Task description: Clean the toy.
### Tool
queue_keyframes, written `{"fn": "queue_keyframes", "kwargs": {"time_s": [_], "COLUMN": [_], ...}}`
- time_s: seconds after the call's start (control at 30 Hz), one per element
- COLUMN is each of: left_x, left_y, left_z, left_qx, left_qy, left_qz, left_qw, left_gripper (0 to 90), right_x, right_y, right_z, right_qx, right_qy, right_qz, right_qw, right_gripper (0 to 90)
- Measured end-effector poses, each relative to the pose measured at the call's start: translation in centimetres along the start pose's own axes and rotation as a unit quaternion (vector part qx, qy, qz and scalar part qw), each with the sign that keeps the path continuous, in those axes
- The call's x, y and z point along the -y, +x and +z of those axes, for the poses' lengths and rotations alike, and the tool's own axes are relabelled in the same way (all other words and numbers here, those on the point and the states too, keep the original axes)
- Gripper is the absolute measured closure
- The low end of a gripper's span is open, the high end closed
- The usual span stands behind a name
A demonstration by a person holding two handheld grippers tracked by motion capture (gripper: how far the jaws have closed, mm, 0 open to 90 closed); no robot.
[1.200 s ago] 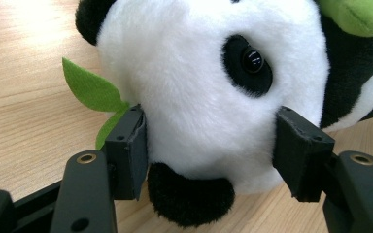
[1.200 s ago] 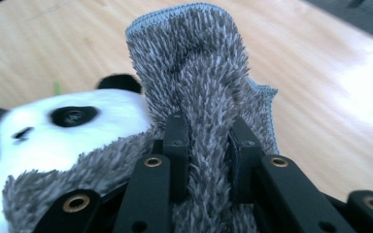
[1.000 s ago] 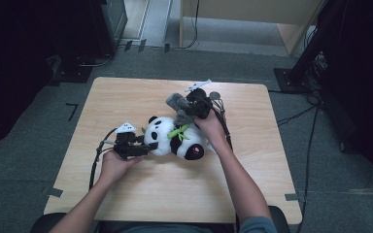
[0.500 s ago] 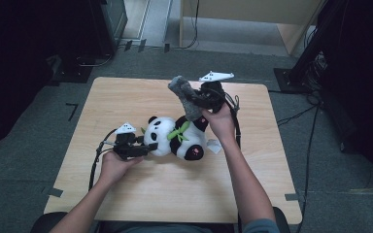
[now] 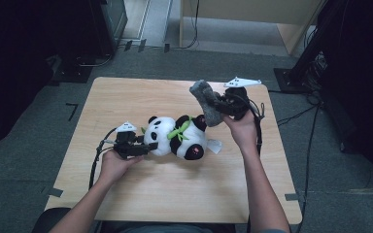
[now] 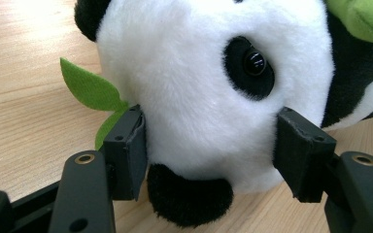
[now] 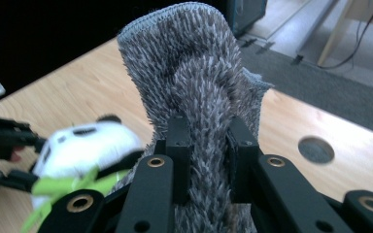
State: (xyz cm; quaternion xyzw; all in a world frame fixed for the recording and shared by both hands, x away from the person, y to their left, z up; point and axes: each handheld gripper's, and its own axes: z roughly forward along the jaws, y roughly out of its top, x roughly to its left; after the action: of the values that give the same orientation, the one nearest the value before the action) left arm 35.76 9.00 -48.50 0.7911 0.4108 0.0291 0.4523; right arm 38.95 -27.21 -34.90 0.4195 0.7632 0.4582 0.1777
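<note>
Holding the panda toy [image 5: 175, 138] down w/ the left gripper [image 5: 143, 148], the person is pulling a grey fuzzy cloth [image 5: 206, 102] away w/ the right gripper [image 5: 218, 104]. Left jaws are pressing on both sides of the panda's white head [image 6: 194, 92], w/ a green leaf [image 6: 90, 90] just outside one jaw. Right jaws are squeezing tight on the cloth [image 7: 199, 87], which is sticking up past the tips & hanging below them. The panda is lying on the table [image 5: 126, 97], the cloth is up in the air beside it. Next, I think, the cloth is needing a free spot to go down on. No boxes or bowls here.
</note>
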Motion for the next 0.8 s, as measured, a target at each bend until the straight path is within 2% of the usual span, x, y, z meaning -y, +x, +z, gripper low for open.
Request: {"fn": "queue_keyframes", "kwargs": {"time_s": [0.13,0.17,0.3,0.43,0.53,0.67,0.73,0.77,0.8], "left_x": [-0.1,-0.1,-0.1,-0.1,-0.1,-0.2,-0.2,-0.2,-0.2], "left_y": [0.0,0.1,0.0,-0.3,-0.2,-0.2,-0.2,-0.2,-0.2], "left_z": [0.0,0.0,0.0,0.1,0.1,0.2,0.2,0.2,0.2], "left_qx": [0.001,0.002,-0.002,-0.010,-0.009,-0.007,-0.007,-0.007,-0.008], "left_qy": [0.002,0.003,0.001,0.000,-0.002,-0.005,-0.005,-0.005,-0.004], "left_qz": [0.000,0.001,0.002,0.005,0.002,-0.003,-0.003,-0.003,-0.003], "left_qw": [1.0000,1.0000,1.0000,0.9999,1.0000,1.0000,1.0000,1.0000,1.0000], "left_gripper": [36.2,36.2,36.2,36.3,36.5,36.6,36.6,36.6,36.6], "right_x": [1.0,1.8,2.7,3.7,4.0,4.3,4.7,4.7,4.9], "right_y": [0.1,0.4,0.8,1.2,1.3,1.3,1.1,1.1,0.6], "right_z": [0.3,0.9,2.5,4.8,5.4,5.6,5.5,5.5,5.1], "right_qx": [-0.008,-0.022,-0.056,-0.074,-0.057,-0.034,-0.024,-0.024,-0.030], "right_qy": [0.015,0.017,0.023,0.057,0.067,0.071,0.061,0.061,0.057], "right_qz": [0.005,-0.001,0.006,0.008,-0.002,-0.015,-0.011,-0.011,0.006], "right_qw": [0.9998,0.9996,0.9982,0.9956,0.9962,0.9968,0.9978,0.9978,0.9979], "right_gripper": [76.7,76.6,75.7,74.7,73.9,67.2,73.4,73.4,76.1]}}
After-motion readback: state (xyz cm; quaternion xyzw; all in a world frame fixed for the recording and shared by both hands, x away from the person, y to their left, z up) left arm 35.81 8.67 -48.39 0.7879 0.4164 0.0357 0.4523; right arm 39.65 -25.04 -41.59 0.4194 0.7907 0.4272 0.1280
